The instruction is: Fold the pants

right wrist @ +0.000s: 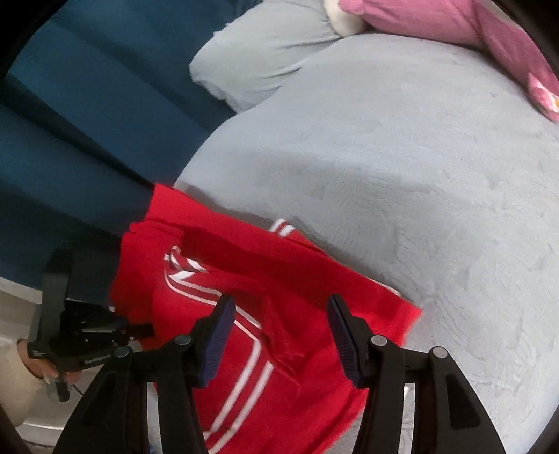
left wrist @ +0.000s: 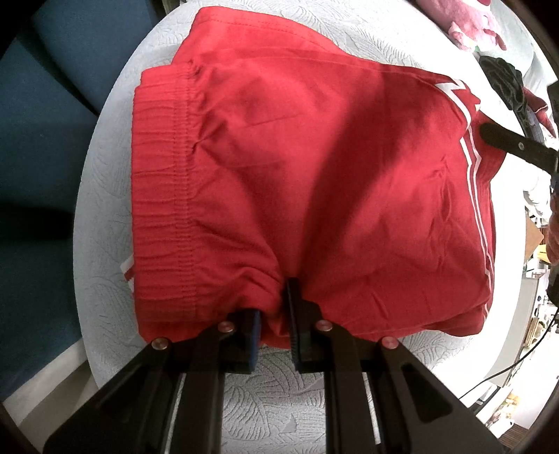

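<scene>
A pale grey bedspread (left wrist: 279, 394) with a raised leaf pattern is covering the bed, filling the lower middle of the left wrist view and most of the right half of the right wrist view (right wrist: 401, 174). A dark blue padded surface (left wrist: 45, 139) is running down the left side of both views (right wrist: 87, 139). A pillow (right wrist: 265, 56) in the same pale grey is lying at the upper middle of the right wrist view, against the blue padding. A pink plush toy (right wrist: 454, 24) is lying at the upper right, also showing at the upper right of the left wrist view (left wrist: 464, 21). Black cables (left wrist: 517, 363) are trailing at the lower right edge there, beside blurred clutter.
</scene>
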